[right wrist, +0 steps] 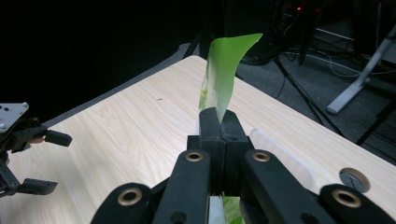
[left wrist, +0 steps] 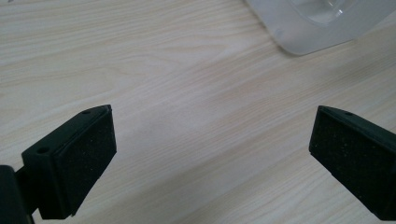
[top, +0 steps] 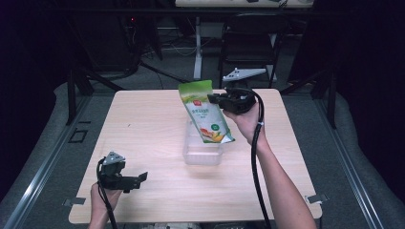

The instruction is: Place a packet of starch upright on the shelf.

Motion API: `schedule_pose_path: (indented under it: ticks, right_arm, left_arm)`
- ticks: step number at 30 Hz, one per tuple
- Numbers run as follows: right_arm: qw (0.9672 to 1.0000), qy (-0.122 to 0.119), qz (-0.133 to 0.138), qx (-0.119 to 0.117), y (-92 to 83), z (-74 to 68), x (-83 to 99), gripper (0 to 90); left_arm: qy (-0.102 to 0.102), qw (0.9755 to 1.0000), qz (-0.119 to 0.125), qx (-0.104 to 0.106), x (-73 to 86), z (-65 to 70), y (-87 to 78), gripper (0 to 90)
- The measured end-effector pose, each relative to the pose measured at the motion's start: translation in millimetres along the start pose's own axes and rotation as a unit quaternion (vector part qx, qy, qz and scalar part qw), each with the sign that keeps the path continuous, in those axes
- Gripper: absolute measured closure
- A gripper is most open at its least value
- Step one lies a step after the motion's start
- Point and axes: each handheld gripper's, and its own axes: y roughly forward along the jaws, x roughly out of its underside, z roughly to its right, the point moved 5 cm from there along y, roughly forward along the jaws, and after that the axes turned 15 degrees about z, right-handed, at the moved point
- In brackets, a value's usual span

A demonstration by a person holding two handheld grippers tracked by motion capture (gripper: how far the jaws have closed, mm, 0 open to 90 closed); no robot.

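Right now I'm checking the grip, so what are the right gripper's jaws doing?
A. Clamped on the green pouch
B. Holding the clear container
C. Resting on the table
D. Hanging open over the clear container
A: the right gripper is closed on the green pouch, held above the clear container.

In the left gripper view the clear plastic container [left wrist: 312,25] is cut off by the top edge. In the right gripper view the right tool [right wrist: 218,122] hides the green snack pouch's [right wrist: 223,77] lower part. The pouch's print is too small to read from above.
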Motion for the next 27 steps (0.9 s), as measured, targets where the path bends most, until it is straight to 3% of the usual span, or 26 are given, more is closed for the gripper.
schedule_pose_path:
  ticks: [13, 27]
  right_arm:
    - [0.9996, 0.018, -0.012, -0.018, 26.0, -6.7, 23.9, 90.0]
    - [0.999, 0.032, -0.004, -0.032, 42.8, -6.3, 42.7, 90.0]
  left_arm:
    - [-0.001, 1.0, 0.001, 0.0, 0.0, 0.7, 1.2, 0.6]
    - [0.0, 1.0, -0.002, 0.003, -0.1, 1.1, 1.6, 0.7]
